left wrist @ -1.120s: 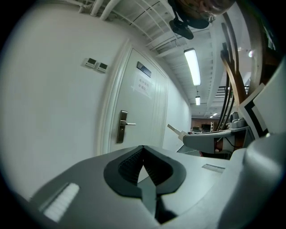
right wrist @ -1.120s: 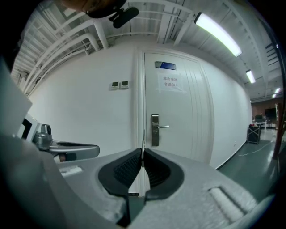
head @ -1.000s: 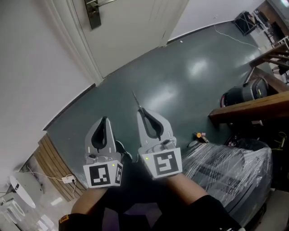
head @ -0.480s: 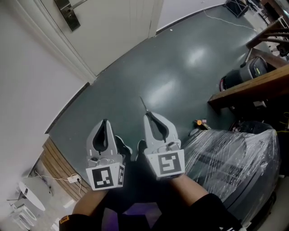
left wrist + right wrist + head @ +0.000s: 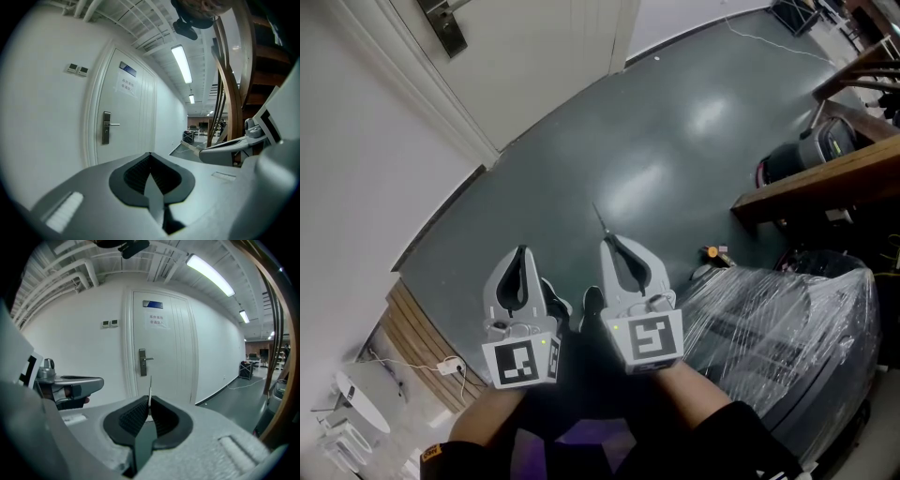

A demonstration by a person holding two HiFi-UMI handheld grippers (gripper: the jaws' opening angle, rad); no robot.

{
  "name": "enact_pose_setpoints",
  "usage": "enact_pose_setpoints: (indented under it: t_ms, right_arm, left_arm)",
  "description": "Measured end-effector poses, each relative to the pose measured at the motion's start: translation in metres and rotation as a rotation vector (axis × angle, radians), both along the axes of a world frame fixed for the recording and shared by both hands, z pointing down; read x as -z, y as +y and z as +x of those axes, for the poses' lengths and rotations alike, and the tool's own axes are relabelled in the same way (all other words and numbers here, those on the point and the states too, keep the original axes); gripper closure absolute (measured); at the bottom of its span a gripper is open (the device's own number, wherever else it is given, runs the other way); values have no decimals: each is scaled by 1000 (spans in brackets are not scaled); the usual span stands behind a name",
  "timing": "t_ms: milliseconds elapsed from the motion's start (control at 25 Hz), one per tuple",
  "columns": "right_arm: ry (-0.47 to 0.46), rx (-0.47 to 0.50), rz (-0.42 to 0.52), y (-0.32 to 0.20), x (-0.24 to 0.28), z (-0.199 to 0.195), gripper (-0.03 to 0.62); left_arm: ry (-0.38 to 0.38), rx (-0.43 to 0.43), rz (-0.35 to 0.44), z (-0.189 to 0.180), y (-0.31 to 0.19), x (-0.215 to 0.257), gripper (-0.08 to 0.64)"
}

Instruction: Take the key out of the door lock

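A thin metal key (image 5: 600,221) sticks out forward from my right gripper (image 5: 610,243), whose jaws are shut on it; in the right gripper view the key (image 5: 150,389) stands upright between the pads. My left gripper (image 5: 520,251) is beside it, shut and empty, its jaws closed (image 5: 150,154). The white door (image 5: 548,56) with its metal lock plate (image 5: 442,24) is far ahead at the top left. The lock plate and handle (image 5: 142,362) are several steps away from both grippers, and the plate also shows in the left gripper view (image 5: 106,127).
A dark green floor (image 5: 628,159) stretches toward the door. A plastic-wrapped bulky thing (image 5: 787,328) sits close on the right under a wooden beam (image 5: 825,202). Wooden slats (image 5: 408,337) and a power strip (image 5: 442,368) lie at the lower left. A small object (image 5: 713,253) lies on the floor.
The head view has swung, so the lock plate sits further left at the top. Both grippers stay side by side, the key still in the right jaws.
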State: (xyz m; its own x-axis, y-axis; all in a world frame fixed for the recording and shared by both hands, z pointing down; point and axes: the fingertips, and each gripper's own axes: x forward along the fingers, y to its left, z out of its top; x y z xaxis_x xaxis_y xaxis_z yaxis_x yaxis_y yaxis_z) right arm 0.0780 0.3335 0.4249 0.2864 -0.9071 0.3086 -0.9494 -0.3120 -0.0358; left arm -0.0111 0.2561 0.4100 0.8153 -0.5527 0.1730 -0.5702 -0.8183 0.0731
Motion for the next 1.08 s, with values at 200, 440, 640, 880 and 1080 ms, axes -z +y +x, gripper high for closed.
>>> enact_pose_setpoints:
  t_ms: [200, 440, 640, 880, 1080]
  right_arm:
    - [10, 18, -8, -11, 2, -3, 578]
    - [14, 16, -6, -26, 7, -6, 579]
    - [24, 17, -5, -35, 10, -10, 579]
    - [26, 25, -2, -49, 14, -21, 580]
    - [24, 25, 6, -57, 17, -29, 580]
  left_arm:
    - [11, 6, 1, -2, -9, 3, 541]
    - [23, 9, -2, -5, -24, 4, 541]
    - [38, 5, -2, -8, -33, 6, 541]
    - [52, 1, -7, -15, -46, 9, 541]
    - [58, -3, -9, -21, -55, 9, 541]
